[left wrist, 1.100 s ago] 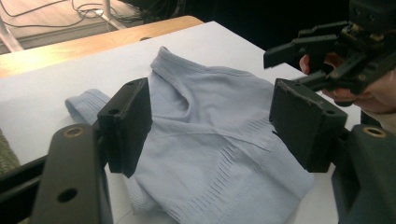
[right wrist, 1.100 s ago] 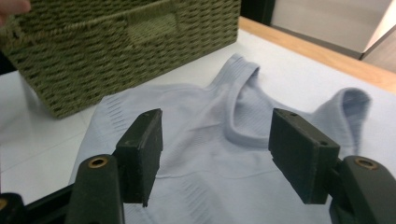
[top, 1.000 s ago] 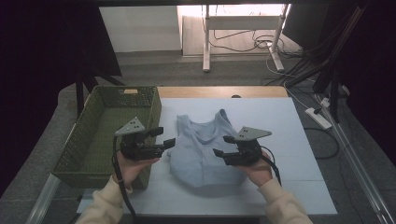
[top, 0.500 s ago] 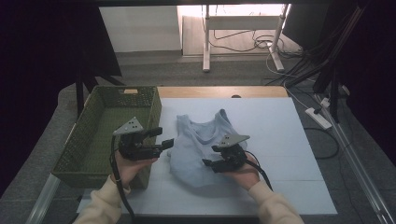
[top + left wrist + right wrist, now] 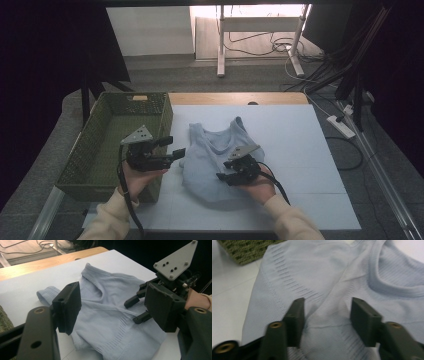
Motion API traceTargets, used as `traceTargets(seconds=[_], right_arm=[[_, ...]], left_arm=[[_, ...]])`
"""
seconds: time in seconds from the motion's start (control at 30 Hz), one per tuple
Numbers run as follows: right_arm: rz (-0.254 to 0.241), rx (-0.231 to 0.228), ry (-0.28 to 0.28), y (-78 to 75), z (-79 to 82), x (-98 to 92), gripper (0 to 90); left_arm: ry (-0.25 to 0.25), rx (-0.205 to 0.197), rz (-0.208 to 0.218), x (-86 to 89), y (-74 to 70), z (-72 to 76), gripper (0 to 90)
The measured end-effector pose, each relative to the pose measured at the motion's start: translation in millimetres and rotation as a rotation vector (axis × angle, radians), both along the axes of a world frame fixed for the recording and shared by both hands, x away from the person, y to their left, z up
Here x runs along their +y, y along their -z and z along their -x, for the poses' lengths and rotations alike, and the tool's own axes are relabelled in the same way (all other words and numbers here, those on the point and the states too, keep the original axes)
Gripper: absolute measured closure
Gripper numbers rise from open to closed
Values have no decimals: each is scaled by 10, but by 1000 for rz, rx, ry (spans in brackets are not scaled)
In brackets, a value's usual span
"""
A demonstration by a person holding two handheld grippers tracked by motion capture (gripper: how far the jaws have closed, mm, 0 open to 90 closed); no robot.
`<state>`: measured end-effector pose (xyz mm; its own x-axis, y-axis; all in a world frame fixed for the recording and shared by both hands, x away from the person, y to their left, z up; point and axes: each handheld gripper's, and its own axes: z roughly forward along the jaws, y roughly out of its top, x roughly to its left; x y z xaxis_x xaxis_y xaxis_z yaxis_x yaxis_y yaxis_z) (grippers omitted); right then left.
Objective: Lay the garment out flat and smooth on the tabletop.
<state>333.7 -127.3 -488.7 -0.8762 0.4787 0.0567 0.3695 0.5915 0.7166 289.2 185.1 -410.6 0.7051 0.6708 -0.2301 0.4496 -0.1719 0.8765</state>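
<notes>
The light blue garment (image 5: pixel 216 160) lies crumpled on the white surface (image 5: pixel 300 150), just right of the green basket (image 5: pixel 112 145) and between the two hands.

Right claw (image 5: pixel 225 177): the right hand (image 5: pixel 257 182) enters from the bottom edge, forearm angled up and toward the left of the high view, palm under the claw body. The claw points toward the left across the garment and sits low on the fabric, with the grey plate on top. In the right gripper view its two jaws (image 5: pixel 327 322) stand apart with a raised fold of the garment between them. The jaws have just been closing. The pads stand close to the fold on both sides; firm pressure on the cloth cannot be confirmed, so the claw reads as partly open around the fold.

Left claw (image 5: pixel 176 150): the left hand (image 5: pixel 142 172) holds the claw body from below, sleeve rising from the bottom edge. The claw is level above the near right corner of the basket and points right toward the garment's left edge. In the left gripper view its jaws (image 5: pixel 112 307) stand wide apart with nothing between the pads; the claw is open and clear of the cloth.
</notes>
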Motion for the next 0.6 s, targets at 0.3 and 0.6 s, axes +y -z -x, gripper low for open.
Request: traceTargets(seconds=[0.3, 0.6], right_arm=[[20, 33, -31, 52, -47, -1, 745], [-22, -1, -26, -65, -56, -38, 850]], left_arm=[[2, -3, 3, 3, 0, 4, 303], [3, -9, 8, 14, -13, 0, 303]])
